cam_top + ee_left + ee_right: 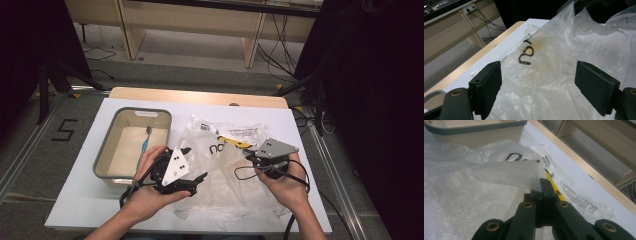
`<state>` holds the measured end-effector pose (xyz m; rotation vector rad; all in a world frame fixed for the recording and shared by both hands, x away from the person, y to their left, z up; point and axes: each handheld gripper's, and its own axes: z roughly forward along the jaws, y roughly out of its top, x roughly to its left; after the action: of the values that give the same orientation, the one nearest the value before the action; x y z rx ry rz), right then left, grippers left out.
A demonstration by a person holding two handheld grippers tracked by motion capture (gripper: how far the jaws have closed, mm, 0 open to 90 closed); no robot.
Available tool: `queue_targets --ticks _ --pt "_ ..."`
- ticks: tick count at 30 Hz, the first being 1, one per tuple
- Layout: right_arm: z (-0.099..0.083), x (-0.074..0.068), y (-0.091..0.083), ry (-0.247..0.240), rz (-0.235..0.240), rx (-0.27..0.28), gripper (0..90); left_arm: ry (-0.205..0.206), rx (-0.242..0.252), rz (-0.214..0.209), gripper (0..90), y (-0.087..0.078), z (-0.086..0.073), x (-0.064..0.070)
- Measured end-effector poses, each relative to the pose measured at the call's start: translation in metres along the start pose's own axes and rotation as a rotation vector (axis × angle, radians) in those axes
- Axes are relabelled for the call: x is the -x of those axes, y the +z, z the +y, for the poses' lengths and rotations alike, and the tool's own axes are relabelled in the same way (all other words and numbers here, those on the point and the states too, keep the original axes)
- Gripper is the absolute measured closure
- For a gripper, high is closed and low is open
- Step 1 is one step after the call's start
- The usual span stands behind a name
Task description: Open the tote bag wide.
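Plastic bag (225, 165) lies crumpled mid-worktop (75, 200), at 3 o'clock from tub (107, 145). Right tool (544, 187) clenched on bag's edge; left tool (537, 85) released above it. We judge bag light, limp, slippery; pinch edges.

I count one plastic bag (227, 165) — crumpled just right of one grey-rimmed bin (134, 142) — one toothbrush (145, 138) inside that bin, and two grippers over the bag.

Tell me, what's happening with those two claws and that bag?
Left gripper open over plastic bag. Right gripper shut on bag's edge, lifting it. Nothing blocking; bin alongside.
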<state>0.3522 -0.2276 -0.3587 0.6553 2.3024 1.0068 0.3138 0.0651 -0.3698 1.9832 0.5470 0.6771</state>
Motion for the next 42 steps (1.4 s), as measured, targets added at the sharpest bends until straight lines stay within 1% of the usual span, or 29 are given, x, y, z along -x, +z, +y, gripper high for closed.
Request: queue_targets --ticks 4,6,12,15,17,19,21,23,27,33,38,42 --pt "0.0 0.0 0.001 0.0 0.003 -0.007 90.0 -0.022 -0.027 0.021 21.8 -0.003 -0.006 -0.011" --pt "-0.001 0.0 0.002 0.003 0.003 -0.008 90.0 -0.041 -0.03 0.028 21.9 -0.004 -0.01 -0.016" --pt "-0.002 0.001 0.0 0.007 0.001 -0.01 90.0 -0.08 -0.063 0.063 21.9 -0.007 -0.023 -0.031" --pt "-0.003 0.001 0.001 0.012 0.004 -0.012 90.0 -0.095 -0.068 0.078 22.0 -0.009 -0.027 -0.038" --pt "-0.003 0.001 0.001 0.014 0.005 -0.014 90.0 -0.098 -0.071 0.093 22.0 -0.009 -0.029 -0.043" --pt "-0.002 0.001 0.001 0.016 0.005 -0.015 90.0 -0.11 -0.074 0.098 22.0 -0.009 -0.031 -0.047" --pt "-0.003 0.001 0.001 0.018 0.006 -0.015 90.0 -0.115 -0.088 0.106 22.1 -0.008 -0.033 -0.05" --pt "-0.003 0.001 0.001 0.017 0.005 -0.018 90.0 -0.12 -0.094 0.11 22.2 -0.006 -0.036 -0.053" --pt "-0.004 0.001 0.0 0.025 0.004 -0.024 90.0 -0.122 -0.126 0.107 22.2 -0.002 -0.039 -0.056" --pt "-0.007 0.002 0.0 0.031 0.004 -0.026 90.0 -0.136 -0.137 0.117 22.6 0.0 -0.042 -0.06" --pt "-0.008 0.001 0.001 0.029 0.007 -0.024 90.0 -0.16 -0.143 0.137 22.9 -0.001 -0.044 -0.065" --pt "-0.008 0.001 0.001 0.03 0.007 -0.024 90.0 -0.166 -0.156 0.145 23.2 -0.002 -0.046 -0.068"
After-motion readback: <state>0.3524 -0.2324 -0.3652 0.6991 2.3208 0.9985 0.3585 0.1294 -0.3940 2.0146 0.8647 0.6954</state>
